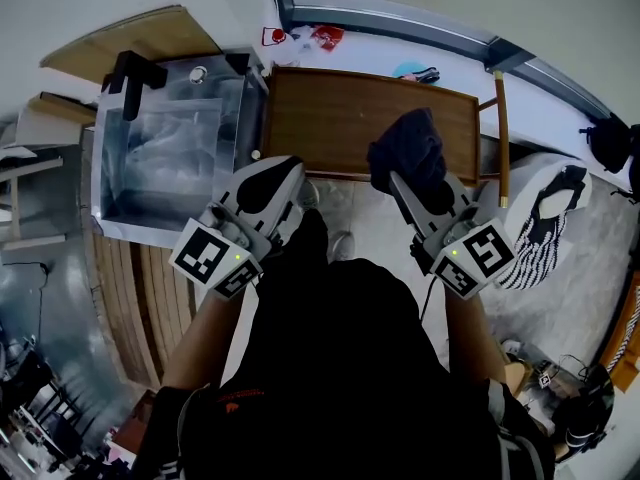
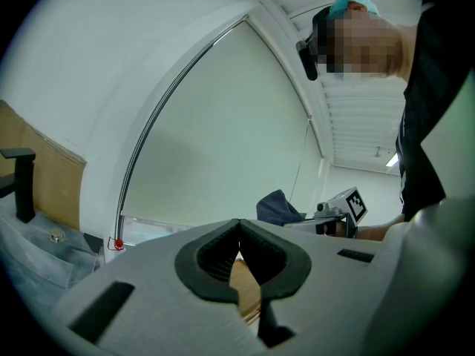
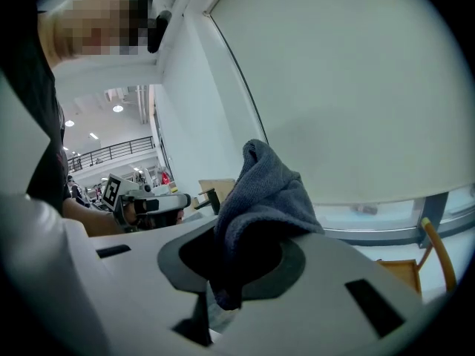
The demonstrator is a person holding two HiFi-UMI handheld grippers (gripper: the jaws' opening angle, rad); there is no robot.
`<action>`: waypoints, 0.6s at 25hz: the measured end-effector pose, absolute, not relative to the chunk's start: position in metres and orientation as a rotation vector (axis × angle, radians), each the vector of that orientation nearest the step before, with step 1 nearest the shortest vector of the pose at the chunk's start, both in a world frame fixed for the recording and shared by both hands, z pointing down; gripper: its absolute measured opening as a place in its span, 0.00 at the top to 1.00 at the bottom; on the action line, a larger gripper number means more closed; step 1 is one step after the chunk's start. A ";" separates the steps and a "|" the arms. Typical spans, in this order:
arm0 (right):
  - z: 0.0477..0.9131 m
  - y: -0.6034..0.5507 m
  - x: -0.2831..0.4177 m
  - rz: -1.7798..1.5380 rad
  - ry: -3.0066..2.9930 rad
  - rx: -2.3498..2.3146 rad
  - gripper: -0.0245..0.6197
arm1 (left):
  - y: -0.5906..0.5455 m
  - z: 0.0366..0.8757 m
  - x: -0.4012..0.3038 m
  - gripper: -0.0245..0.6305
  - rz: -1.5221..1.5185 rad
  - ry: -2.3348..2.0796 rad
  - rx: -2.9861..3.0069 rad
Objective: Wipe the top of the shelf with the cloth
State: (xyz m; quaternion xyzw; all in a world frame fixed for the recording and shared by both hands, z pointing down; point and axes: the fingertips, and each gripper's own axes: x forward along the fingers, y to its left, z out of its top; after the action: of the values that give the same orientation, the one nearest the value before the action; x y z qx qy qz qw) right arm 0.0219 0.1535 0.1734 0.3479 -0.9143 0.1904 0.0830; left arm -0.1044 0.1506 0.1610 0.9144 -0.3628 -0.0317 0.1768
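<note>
The brown wooden shelf top (image 1: 340,118) lies ahead of me below the window in the head view. A dark blue cloth (image 1: 408,150) hangs bunched over the shelf's near right edge, with my right gripper (image 1: 412,183) shut on it. The cloth (image 3: 263,199) fills the jaws of my right gripper (image 3: 241,262) and rises above them. My left gripper (image 1: 288,173) is held off the shelf's near left corner, shut and holding nothing. Only a sliver of wood (image 2: 245,288) shows behind the closed jaws of my left gripper (image 2: 239,254). Both grippers are tilted upward.
A steel sink (image 1: 112,183) lined with clear plastic, with a black tap (image 1: 130,73), stands left of the shelf. A wooden rail (image 1: 501,133) stands at the shelf's right end, with a striped bag (image 1: 545,228) beyond it. Small items (image 1: 322,36) lie on the sill.
</note>
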 end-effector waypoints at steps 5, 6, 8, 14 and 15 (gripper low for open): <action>0.185 0.117 0.004 0.576 -2.703 1.021 0.88 | 0.120 0.173 -0.124 0.93 -0.066 -1.031 2.551; 0.187 0.110 0.001 0.579 -2.698 1.020 0.88 | 0.113 0.176 -0.129 0.93 -0.068 -1.037 2.557; 0.190 0.097 -0.006 0.581 -2.688 1.019 0.88 | 0.101 0.180 -0.137 0.93 -0.068 -1.038 2.555; 0.200 0.062 -0.029 0.584 -2.663 1.018 0.88 | 0.072 0.184 -0.155 0.93 -0.066 -1.030 2.532; 0.202 0.057 -0.034 0.584 -2.660 1.018 0.88 | 0.069 0.185 -0.158 0.93 -0.061 -1.026 2.534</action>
State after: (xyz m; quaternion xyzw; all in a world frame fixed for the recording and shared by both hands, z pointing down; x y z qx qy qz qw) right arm -0.0340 0.0565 0.2019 0.3479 -0.9086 0.1996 0.1169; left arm -0.1577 0.0689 0.1851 0.9076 -0.3675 -0.0220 0.2020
